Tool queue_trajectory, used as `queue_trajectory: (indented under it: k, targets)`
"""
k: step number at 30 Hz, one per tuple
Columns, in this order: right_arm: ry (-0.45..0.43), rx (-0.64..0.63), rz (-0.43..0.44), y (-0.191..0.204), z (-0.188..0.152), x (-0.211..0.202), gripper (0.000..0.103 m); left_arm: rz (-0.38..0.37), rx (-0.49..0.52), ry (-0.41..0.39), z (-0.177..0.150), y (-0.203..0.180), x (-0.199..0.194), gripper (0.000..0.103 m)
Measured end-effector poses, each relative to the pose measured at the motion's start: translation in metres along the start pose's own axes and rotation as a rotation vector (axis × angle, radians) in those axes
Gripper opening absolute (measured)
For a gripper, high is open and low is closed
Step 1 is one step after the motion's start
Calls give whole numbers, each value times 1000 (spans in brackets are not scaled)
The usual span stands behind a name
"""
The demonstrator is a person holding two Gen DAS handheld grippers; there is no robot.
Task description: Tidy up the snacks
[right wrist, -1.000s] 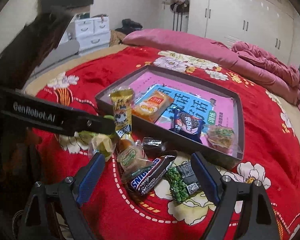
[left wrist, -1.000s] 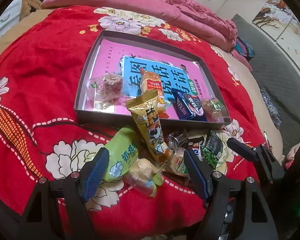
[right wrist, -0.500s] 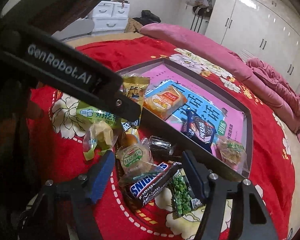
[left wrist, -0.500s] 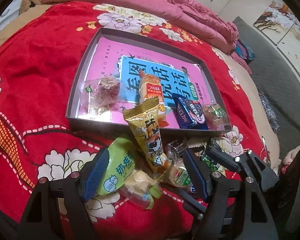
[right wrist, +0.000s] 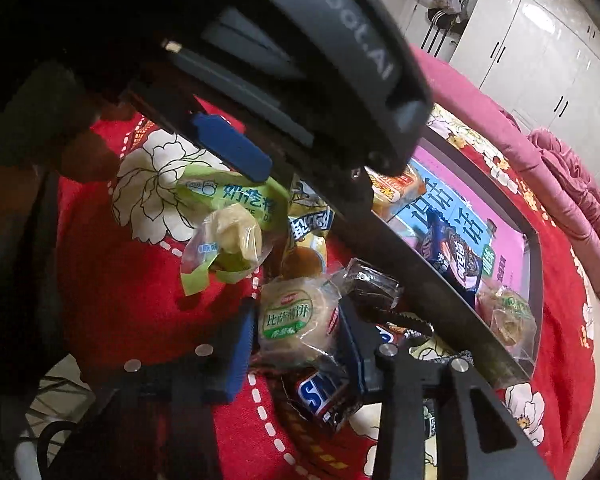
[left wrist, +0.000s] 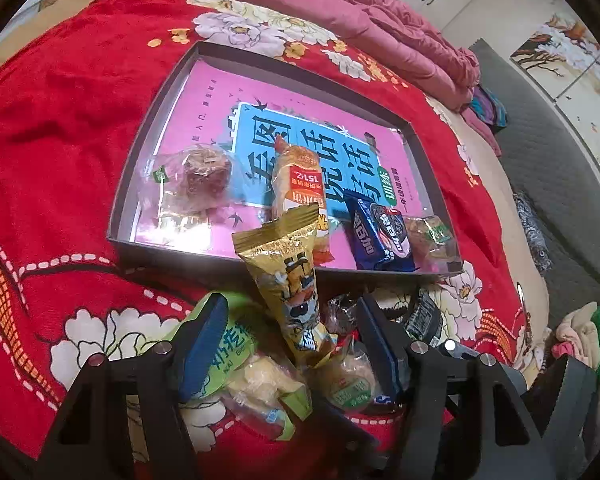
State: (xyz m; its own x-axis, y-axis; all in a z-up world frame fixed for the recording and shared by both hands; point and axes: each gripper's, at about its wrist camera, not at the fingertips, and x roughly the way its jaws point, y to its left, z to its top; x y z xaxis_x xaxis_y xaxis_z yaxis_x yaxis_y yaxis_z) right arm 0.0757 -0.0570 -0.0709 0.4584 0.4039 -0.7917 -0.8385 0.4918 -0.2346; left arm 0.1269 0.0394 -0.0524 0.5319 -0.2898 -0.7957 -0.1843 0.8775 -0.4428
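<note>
A grey box (left wrist: 152,128) lined with pink and blue books lies on the red bedspread and holds several snacks, among them a blue cookie pack (left wrist: 380,236). A pile of loose snacks lies before it. My left gripper (left wrist: 292,332) is open around the lower end of a gold snack bag (left wrist: 288,276) that leans on the box rim. My right gripper (right wrist: 298,326) has its fingers on both sides of a round green-labelled biscuit pack (right wrist: 296,320), with a Snickers bar (right wrist: 324,394) under it. A green pack (right wrist: 228,196) and a pale pastry (right wrist: 236,236) lie to the left.
The left gripper's body (right wrist: 300,80) crosses the top of the right wrist view and hides much of the box. Pink bedding (left wrist: 380,16) lies behind the box. White wardrobes (right wrist: 540,40) stand at the back. The bed edge runs along the right side.
My right gripper has moved in low under the left one and narrowed around the round biscuit pack. My left gripper has come a little closer to the gold bag.
</note>
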Motion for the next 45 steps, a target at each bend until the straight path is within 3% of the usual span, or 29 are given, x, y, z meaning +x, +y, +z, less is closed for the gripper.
queue_trajectory:
  k: [9,11,13,23,31,45]
  targets:
    - [-18,173,94,-32,-2,-10,37,-14,-6,24,6,-1,14,44]
    - [-26,201,106,-39,-3,-13,37,-10,-5,32,7,-2,18,30]
    - [-36,232,120,-45,-5,-15,37,-13,-2,38,6,-2,19,24]
    - [-97,409,199,-79,-8,-23,37,-32,1,-9,5,0,1,20]
    - [-168,506,203,-93,-12,-36,37,-38,9,-68,5,2,-27,20]
    - [-214,536,172,-96,-16,-53,37,-34,7,-136,13,1,-52,19]
